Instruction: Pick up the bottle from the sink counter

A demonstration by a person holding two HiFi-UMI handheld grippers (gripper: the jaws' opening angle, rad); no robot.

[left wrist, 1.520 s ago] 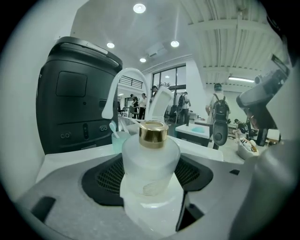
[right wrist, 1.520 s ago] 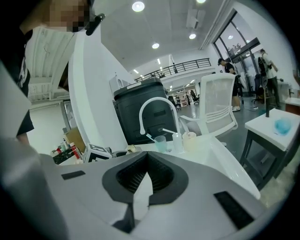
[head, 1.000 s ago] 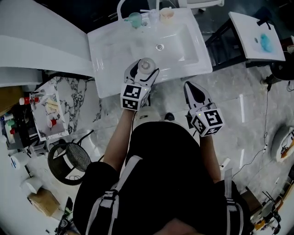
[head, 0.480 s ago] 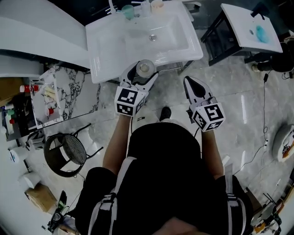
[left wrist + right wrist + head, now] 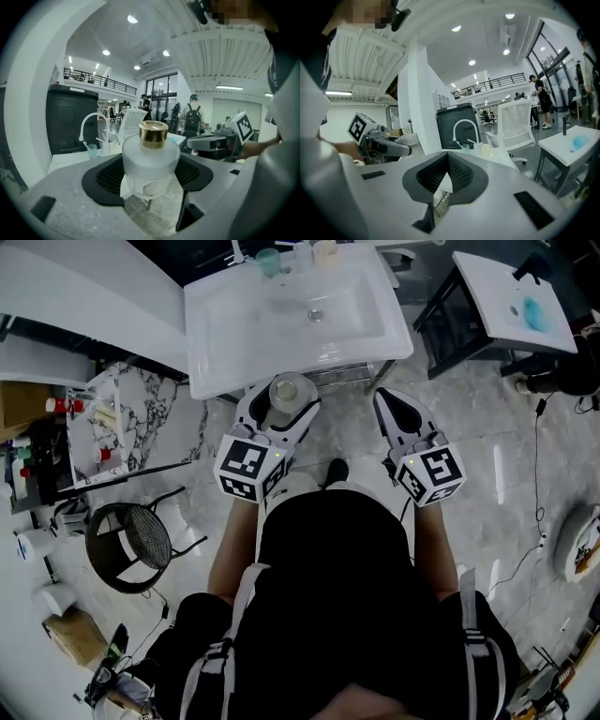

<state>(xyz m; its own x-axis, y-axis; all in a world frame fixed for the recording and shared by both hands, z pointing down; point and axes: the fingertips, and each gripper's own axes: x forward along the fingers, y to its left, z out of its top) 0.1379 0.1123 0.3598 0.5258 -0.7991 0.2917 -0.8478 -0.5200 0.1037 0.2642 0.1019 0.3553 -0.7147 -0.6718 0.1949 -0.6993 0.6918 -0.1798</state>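
Pinches a frosted glass bottle [image 5: 151, 164] in the left gripper [image 5: 283, 397], pads pressed to either side of the round body, gold cap [image 5: 153, 133] on top, long axis upright. Finds the bottle off the sink desk [image 5: 202, 352], just short of its near edge and over the floor tiles, and so judges the pick-up as good as done. Shows the right gripper [image 5: 446, 178] pressed together on nothing, beside the left one, apart from the bottle and the farther of the two. Calls, on this reading, only for a level carry with the cap kept uppermost. Cannot read the pale mark low on the bottle's front, cannot tell how full it is through the frosting, and loses its base below the pads in the head view. Picks out a faucet [image 5: 89, 124] and a teal cup [image 5: 92, 151] at the desk's far rim, well apart from both grippers.
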